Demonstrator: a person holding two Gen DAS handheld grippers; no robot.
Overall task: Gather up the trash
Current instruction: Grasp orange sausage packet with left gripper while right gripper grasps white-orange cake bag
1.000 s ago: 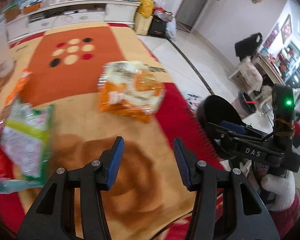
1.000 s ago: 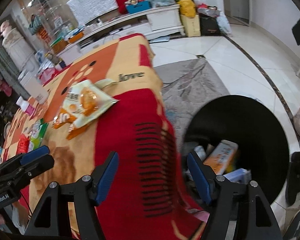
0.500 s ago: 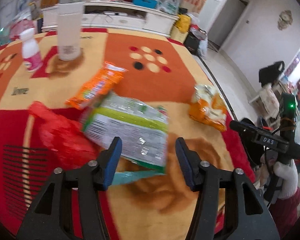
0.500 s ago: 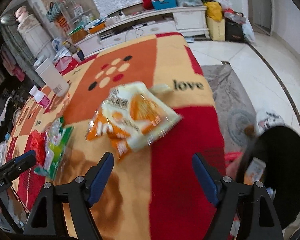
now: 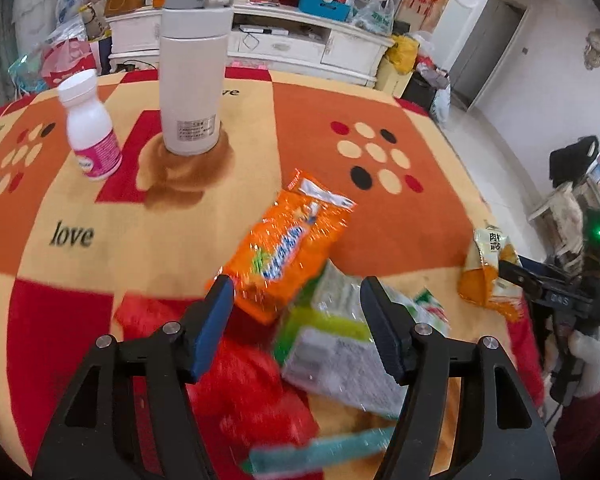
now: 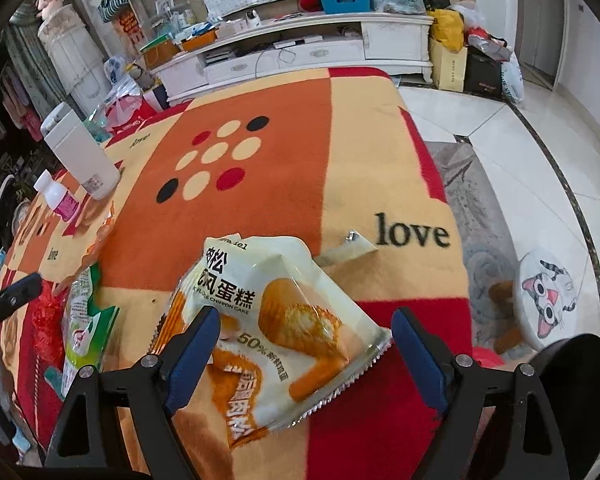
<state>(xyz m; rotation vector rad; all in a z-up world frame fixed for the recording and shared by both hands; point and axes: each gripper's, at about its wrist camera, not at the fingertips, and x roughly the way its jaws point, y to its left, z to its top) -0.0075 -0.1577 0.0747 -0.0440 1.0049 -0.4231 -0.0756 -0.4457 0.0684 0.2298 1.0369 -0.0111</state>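
Wrappers lie on a red, orange and cream blanket (image 5: pixel 308 128). My left gripper (image 5: pixel 296 320) hovers above an orange snack packet (image 5: pixel 288 240), a green and white wrapper (image 5: pixel 340 340), a crumpled red bag (image 5: pixel 236 380) and a teal strip (image 5: pixel 320 452); its jaws are opening, with nothing pressed between them. My right gripper (image 6: pixel 306 354) hangs over a cream and orange chiffon cake bag (image 6: pixel 276 320); its jaws are opening wide and the pads stay clear of the bag. A small torn cream scrap (image 6: pixel 350 248) lies just beyond it. The black bin (image 6: pixel 572 372) shows at the lower right.
A tall white flask (image 5: pixel 192 72) and a small white and pink bottle (image 5: pixel 90 128) stand upright at the far left of the blanket. A white stool with a cat face (image 6: pixel 552 300) stands on the tiled floor beside the bin. A white cabinet (image 6: pixel 300 48) lines the far wall.
Both grippers have swung left from the bin side to over the wrappers. Both pairs of jaws stand wider than before. The right view now has the cake bag under it instead of the bin.
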